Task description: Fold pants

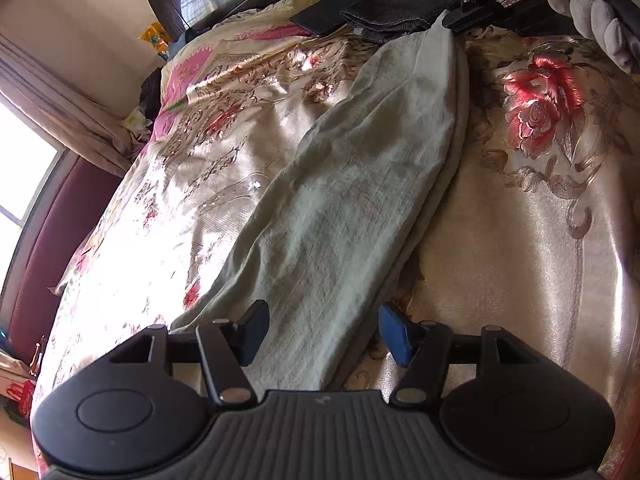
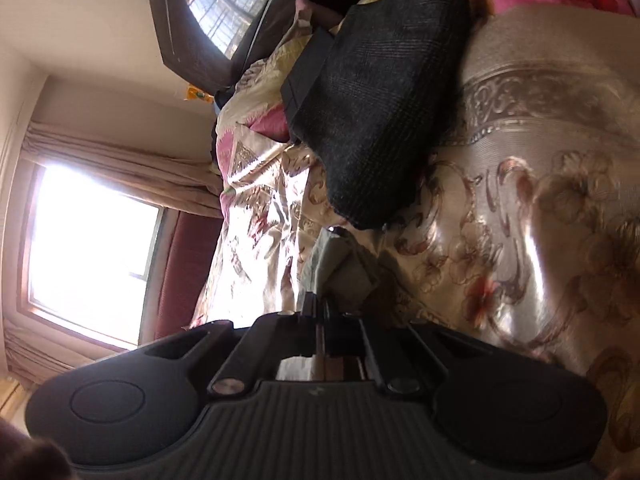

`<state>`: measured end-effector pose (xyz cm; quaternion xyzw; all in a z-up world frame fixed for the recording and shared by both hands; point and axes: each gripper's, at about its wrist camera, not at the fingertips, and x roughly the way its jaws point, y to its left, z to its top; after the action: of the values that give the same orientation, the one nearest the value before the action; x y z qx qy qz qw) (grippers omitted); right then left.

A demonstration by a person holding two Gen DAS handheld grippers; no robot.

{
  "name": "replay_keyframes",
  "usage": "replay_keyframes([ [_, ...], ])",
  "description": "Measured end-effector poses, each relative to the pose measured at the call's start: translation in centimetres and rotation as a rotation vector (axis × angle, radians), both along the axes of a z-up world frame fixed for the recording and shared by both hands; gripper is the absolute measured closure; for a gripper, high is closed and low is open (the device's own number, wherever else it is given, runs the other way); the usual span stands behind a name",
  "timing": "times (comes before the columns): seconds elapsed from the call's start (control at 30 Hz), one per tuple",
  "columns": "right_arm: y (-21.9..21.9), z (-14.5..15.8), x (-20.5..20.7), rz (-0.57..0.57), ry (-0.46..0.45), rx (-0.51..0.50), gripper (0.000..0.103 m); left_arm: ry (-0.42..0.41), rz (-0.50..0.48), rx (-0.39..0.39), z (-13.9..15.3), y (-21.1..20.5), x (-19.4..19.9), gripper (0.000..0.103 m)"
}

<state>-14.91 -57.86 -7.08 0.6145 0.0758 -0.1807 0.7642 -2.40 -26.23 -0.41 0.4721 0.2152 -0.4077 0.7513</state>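
Only the left wrist view takes in the pants point(image 1: 352, 184) at full length: pale grey-green, lying flat on the bed point(image 1: 520, 260) as one long doubled strip, running from just ahead of the left gripper point(image 1: 324, 332) up toward the far end. That gripper stands released, its black pad on one side and its blue pad on the other, both just above the near end of the strip and pressing nothing. At the top right of the same view the right gripper point(image 1: 472, 12) meets the far tip of the pants, held by a gloved hand point(image 1: 600, 12) that the frame edge cuts off.

From the right wrist view, the pants point(image 2: 340, 264) show only as a small pale bunch just ahead of the right gripper point(image 2: 316, 308). Its fingers are clenched together, edge to edge. Whether cloth is pinched between them cannot be told, since the tips are dark and seen end on.

A dark folded garment point(image 2: 380, 112) fills the middle of this view, lying on the floral cover beyond the pants; in the left view it is a small shape at the top. A bright window point(image 2: 92, 248) washes out the cover beside it.
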Motion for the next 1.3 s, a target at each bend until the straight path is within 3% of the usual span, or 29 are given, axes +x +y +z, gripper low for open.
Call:
replay_keyframes([
  [0.13, -0.7, -0.8, -0.1, 0.049, -0.019, 0.027, 0.093, 0.020, 0.052, -0.001, 0.2, -1.3, -0.2, 0.028],
  [0.2, -0.3, -0.2, -0.5, 0.093, 0.006, -0.009, 0.076, 0.048, 0.066, -0.024, 0.3, -1.5, -0.1, 0.028],
  [0.23, 0.0, 0.1, -0.9, 0.108, 0.010, -0.018, 0.063, 0.057, 0.064, -0.032, 0.3, -1.6, -0.2, 0.028],
  [0.33, 1.3, 1.2, -2.1, 0.096, 0.022, -0.055, 0.060, 0.082, 0.044, -0.032, -0.3, -1.4, -0.2, 0.028],
  [0.4, 2.6, 2.0, -2.1, 0.104, 0.065, -0.096, 0.061, 0.107, 0.033, -0.036, -0.7, -1.0, 0.0, 0.028],
  [0.5, 3.6, 2.3, -0.3, 0.073, 0.225, -0.166, 0.063, 0.128, 0.007, -0.068, -0.7, -0.3, 0.4, 0.028],
  [0.77, 2.5, 1.0, 4.5, 0.025, 0.262, -0.136, 0.060, 0.189, 0.002, -0.221, -0.2, -0.2, 3.0, 0.028],
  [0.9, 3.6, 1.0, 7.1, 0.082, 0.264, -0.147, 0.061, 0.246, -0.004, -0.268, -0.8, -0.9, 3.8, 0.026],
  [0.93, 3.8, 1.0, 7.7, 0.081, 0.303, -0.159, 0.068, 0.291, 0.006, -0.249, -1.4, -1.6, 4.2, 0.026],
  [0.97, 4.0, 0.9, 8.3, 0.074, 0.357, -0.166, 0.094, 0.352, 0.029, -0.232, -1.9, -2.0, 4.5, 0.027],
  [1.0, 3.8, 0.9, 8.4, 0.068, 0.376, -0.136, 0.098, 0.389, 0.049, -0.238, -2.1, -2.1, 4.7, 0.027],
  [1.07, 3.3, 1.2, 7.4, 0.051, 0.323, -0.066, 0.099, 0.439, 0.048, -0.256, -2.0, -1.9, 4.4, 0.027],
  [1.17, 3.6, 3.5, 5.8, 0.035, 0.259, -0.112, 0.099, 0.475, 0.020, -0.276, -1.5, -1.0, 3.3, 0.027],
  [1.3, 5.5, 6.6, 5.2, 0.045, 0.235, -0.198, 0.099, 0.451, -0.002, -0.280, -1.2, 1.3, 2.1, 0.027],
])
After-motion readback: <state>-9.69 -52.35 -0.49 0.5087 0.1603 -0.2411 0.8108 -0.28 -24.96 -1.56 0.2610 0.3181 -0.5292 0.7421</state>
